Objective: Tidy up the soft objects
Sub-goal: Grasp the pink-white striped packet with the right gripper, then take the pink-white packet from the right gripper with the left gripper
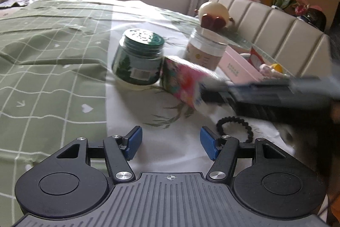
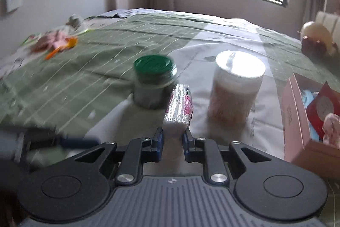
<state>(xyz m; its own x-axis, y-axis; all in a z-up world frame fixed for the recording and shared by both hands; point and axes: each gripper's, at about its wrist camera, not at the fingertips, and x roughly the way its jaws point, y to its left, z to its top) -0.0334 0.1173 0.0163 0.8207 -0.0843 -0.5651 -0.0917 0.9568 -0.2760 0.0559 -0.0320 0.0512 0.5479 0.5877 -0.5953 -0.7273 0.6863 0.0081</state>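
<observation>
Right tongs (image 2: 173, 139) clamped on floral tissue pack (image 2: 178, 107), left tongs (image 1: 171, 142) wide, pink box (image 2: 295, 120) with soft toys.

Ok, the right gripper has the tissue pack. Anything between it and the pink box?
Only the clear white-lidded jar comes close, standing beyond the direct line from the tissue pack in the right gripper to the pink box. The bed between shows bare.

A bed (image 1: 53, 52) spread with a green grid-patterned cover and a white leaf-print cloth (image 1: 170, 120) carries a green-lidded jar (image 1: 138, 59), a clear tub (image 1: 205, 50) with a white lid, a pink box (image 1: 240, 69), a black hair tie (image 1: 235, 127) and a round cream toy (image 1: 214, 14) near the headboard; orange-and-pink clutter (image 2: 57, 44) lies at the far edge.
</observation>
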